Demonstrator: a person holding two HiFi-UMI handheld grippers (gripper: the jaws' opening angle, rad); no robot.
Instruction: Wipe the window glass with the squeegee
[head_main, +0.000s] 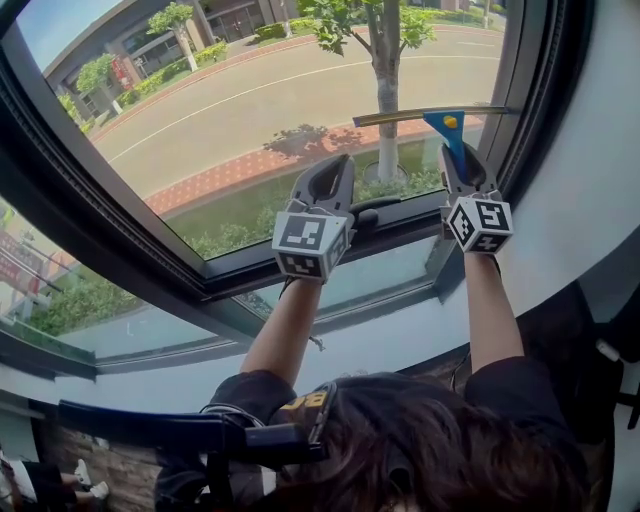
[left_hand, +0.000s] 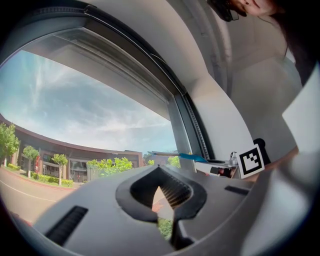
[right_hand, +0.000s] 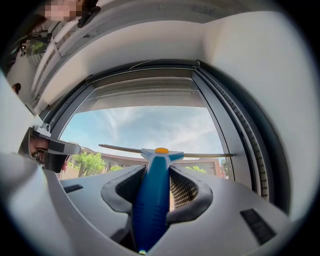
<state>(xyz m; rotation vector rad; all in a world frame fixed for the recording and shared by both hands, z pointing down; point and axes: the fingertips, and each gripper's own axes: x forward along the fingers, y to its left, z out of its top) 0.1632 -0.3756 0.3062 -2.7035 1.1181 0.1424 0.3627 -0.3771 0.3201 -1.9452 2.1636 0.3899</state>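
**Squeegee set high on the pane, pass about to start**

The right gripper (head_main: 463, 178) is clamped on the blue handle of the squeegee (head_main: 447, 130). The blade lies level across the window glass (head_main: 230, 110) at about 1 o'clock. Blade contact looks likely but isn't certain. The left gripper (head_main: 322, 195) is closed and empty, at 6 o'clock by the frame. Next move likely needs even pressure and a straight pull toward 6 o'clock.

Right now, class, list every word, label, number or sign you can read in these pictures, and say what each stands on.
Nothing reads whole.
Yellow letters on the person's black garment: partly folded away, unreadable.
Red patch on the far building: too small to read.
On the left hand-held gripper and right hand-held gripper: square markers only, no words.
Blue squeegee: no print shows.
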